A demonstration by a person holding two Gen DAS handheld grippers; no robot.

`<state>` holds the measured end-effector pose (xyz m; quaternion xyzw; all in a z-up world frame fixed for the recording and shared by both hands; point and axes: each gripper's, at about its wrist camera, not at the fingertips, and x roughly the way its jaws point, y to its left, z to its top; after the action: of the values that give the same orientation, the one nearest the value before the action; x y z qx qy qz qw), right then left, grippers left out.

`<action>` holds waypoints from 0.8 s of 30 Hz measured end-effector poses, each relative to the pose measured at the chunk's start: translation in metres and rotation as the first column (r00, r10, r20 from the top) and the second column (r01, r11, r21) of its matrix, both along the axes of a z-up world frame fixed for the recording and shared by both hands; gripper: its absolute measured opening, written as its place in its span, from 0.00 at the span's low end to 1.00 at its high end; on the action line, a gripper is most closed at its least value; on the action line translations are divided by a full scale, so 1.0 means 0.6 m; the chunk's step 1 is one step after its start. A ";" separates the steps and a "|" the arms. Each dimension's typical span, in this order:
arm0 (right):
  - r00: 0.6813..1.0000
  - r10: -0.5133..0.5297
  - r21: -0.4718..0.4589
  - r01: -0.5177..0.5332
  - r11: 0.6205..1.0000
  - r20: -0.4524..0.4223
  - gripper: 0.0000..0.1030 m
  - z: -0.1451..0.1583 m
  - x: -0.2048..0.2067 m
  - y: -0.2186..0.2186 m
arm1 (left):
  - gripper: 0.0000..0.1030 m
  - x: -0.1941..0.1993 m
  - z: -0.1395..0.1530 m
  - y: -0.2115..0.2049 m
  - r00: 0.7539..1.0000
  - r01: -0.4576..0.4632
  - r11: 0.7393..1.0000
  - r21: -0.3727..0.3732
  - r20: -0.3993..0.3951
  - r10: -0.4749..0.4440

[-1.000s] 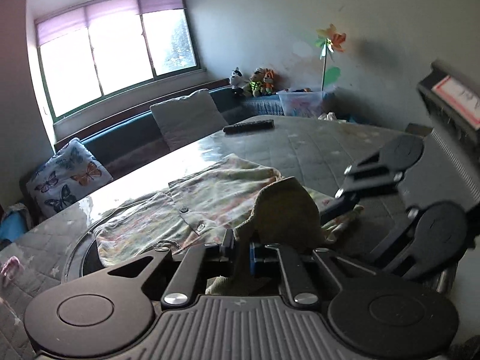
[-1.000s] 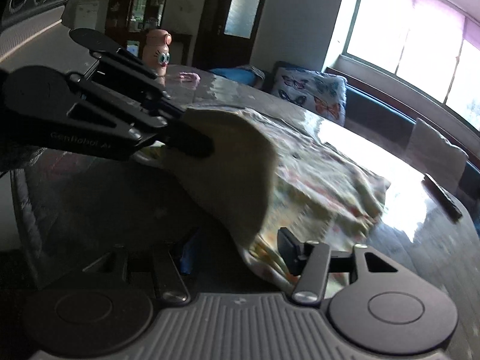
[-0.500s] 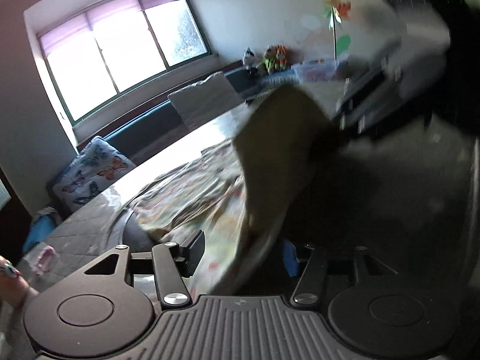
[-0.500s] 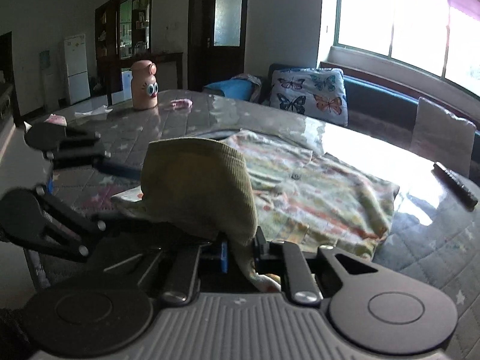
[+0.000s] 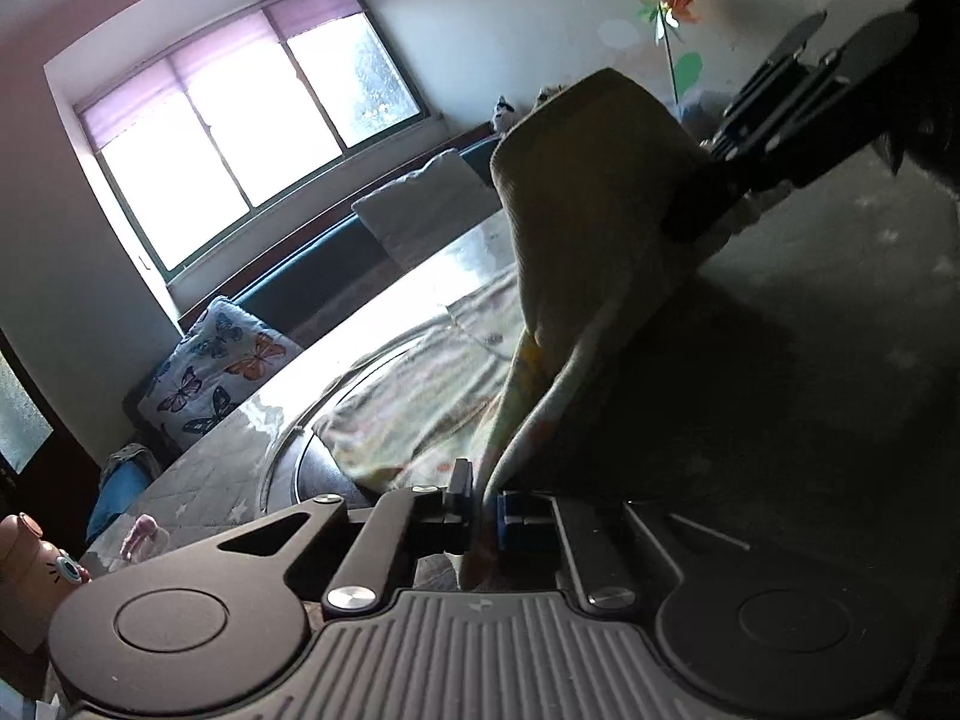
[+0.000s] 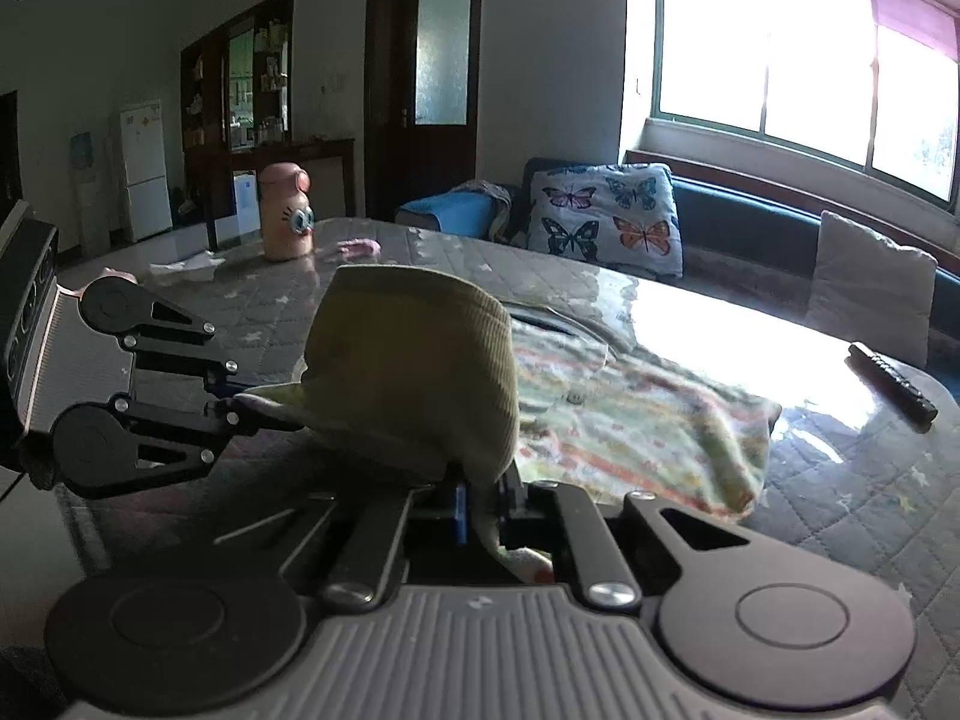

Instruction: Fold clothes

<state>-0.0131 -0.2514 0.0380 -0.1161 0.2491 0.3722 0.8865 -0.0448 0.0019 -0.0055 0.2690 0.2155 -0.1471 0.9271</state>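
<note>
We find no readable writing or brand in either view. Our left gripper (image 5: 483,513) has its fingers pinched tight on the hem of the shirt (image 6: 630,420), and our right gripper (image 6: 483,501) likewise clamps a fold of the same cloth, so a hump of its olive underside stands lifted between the two. The rest of the shirt lies spread on the quilted tabletop (image 6: 840,516), with a pink bottle (image 6: 287,210) and a remote control (image 6: 892,381) well apart from it.
</note>
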 end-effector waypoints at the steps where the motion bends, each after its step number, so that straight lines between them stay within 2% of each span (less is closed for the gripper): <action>1: 1.000 0.010 0.002 -0.010 1.000 0.002 0.08 0.007 -0.010 -0.004 | 0.08 -0.010 0.008 0.001 1.000 0.006 1.000 -0.011 -0.008 -0.006; 9: 0.993 0.110 0.016 -0.110 0.994 -0.039 0.07 0.067 -0.117 -0.040 | 0.08 -0.150 0.069 0.005 0.995 0.069 0.996 -0.059 -0.067 -0.073; 12: 0.988 0.141 0.018 -0.140 0.990 -0.062 0.07 0.080 -0.138 -0.045 | 0.08 -0.174 0.084 0.010 0.992 0.058 0.994 -0.092 -0.103 -0.068; 18: 0.988 0.149 0.006 -0.149 0.989 -0.044 0.07 0.103 -0.109 -0.034 | 0.08 -0.146 0.106 0.019 0.994 0.037 0.990 -0.139 -0.098 -0.051; 21: 0.988 0.143 0.011 -0.143 0.990 -0.054 0.07 0.111 -0.069 -0.025 | 0.08 -0.101 0.115 0.030 0.994 0.016 0.985 -0.173 -0.106 -0.035; 24: 0.988 0.135 0.008 -0.135 0.991 -0.069 0.07 0.110 -0.017 -0.010 | 0.08 -0.051 0.115 0.038 0.989 -0.016 0.977 -0.214 -0.145 -0.015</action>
<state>-0.0235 -0.2577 0.1040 -0.1184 0.2707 0.4355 0.8503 -0.0752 0.0249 0.0634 0.1561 0.2657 -0.1884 0.9325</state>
